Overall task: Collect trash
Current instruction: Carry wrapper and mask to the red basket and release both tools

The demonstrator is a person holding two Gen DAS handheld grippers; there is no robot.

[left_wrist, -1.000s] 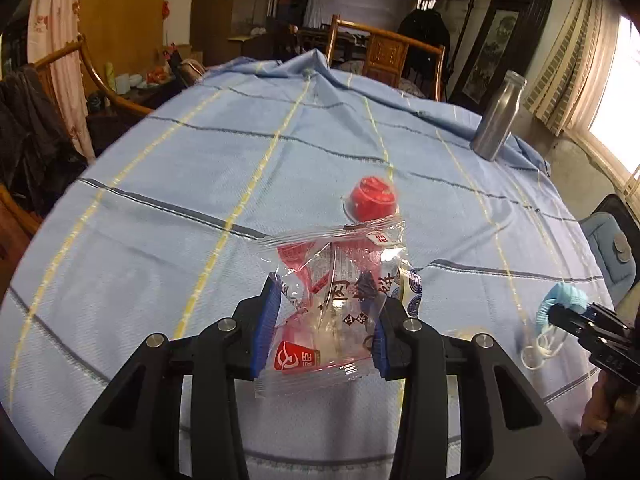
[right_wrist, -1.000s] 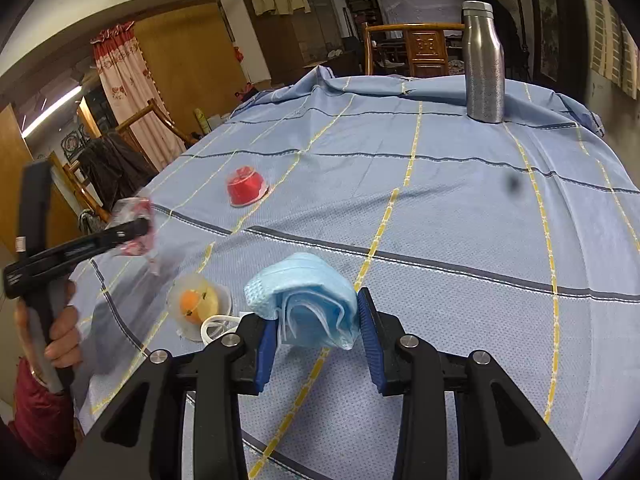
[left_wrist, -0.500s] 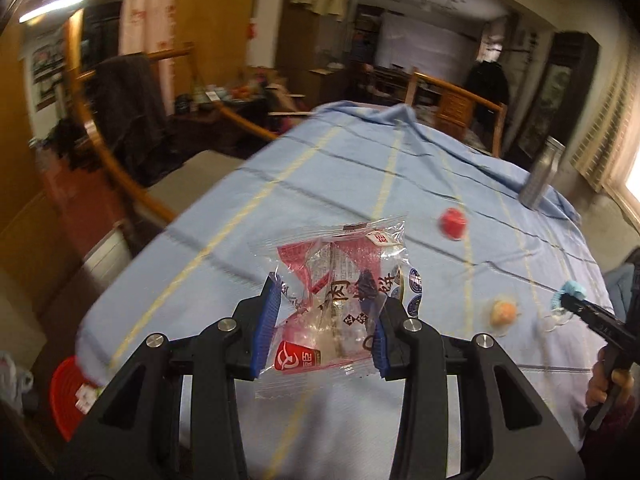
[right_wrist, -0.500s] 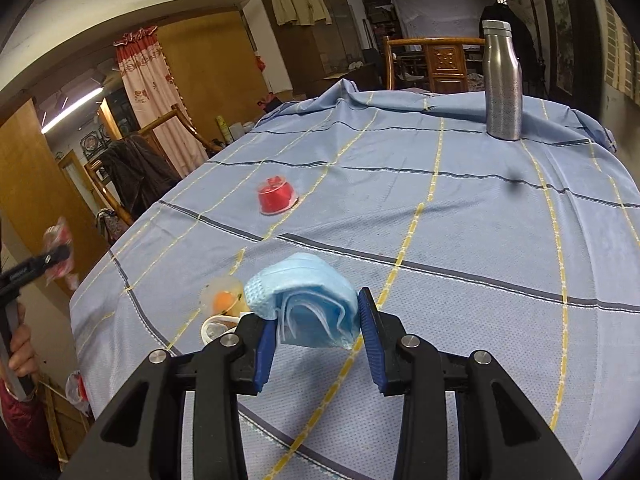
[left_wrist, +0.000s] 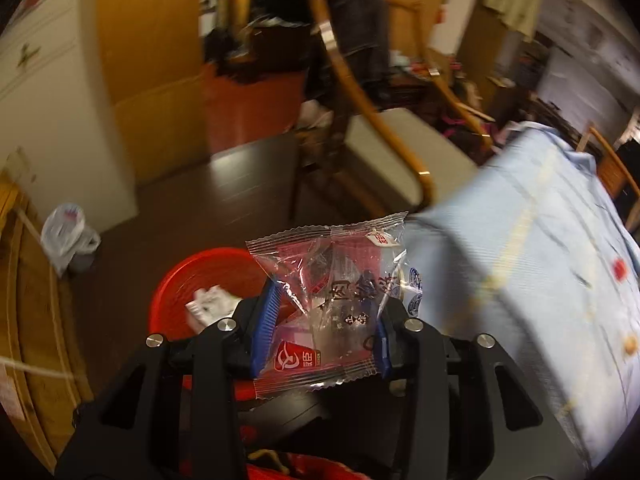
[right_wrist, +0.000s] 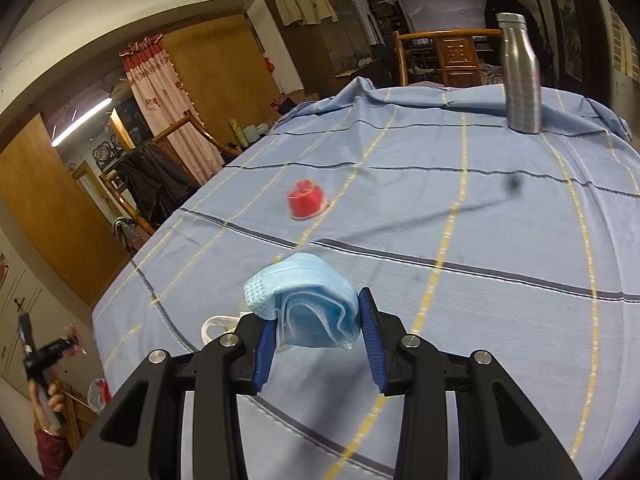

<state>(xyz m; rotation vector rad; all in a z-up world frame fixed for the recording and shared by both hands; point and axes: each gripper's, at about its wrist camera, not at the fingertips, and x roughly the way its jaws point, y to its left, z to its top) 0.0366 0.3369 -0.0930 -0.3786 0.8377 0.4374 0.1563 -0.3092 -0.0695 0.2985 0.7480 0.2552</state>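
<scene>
My left gripper is shut on a clear snack wrapper with red print and holds it off the table's left side, above a red bin on the floor that has crumpled paper in it. It also shows small at the far left of the right wrist view. My right gripper is shut on a folded blue face mask, its white ear loop hanging left, just above the blue tablecloth. A red jelly cup lies on the cloth further in.
A steel bottle stands at the table's far right. A wooden chair stands by the table's left edge, beyond the bin. A white plastic bag sits on the dark floor by a cabinet. A small orange cup lies on the cloth.
My left gripper has swung left off the table with the wrapper, now over the red bin. My right gripper, holding the mask, has shifted slightly over the cloth.
</scene>
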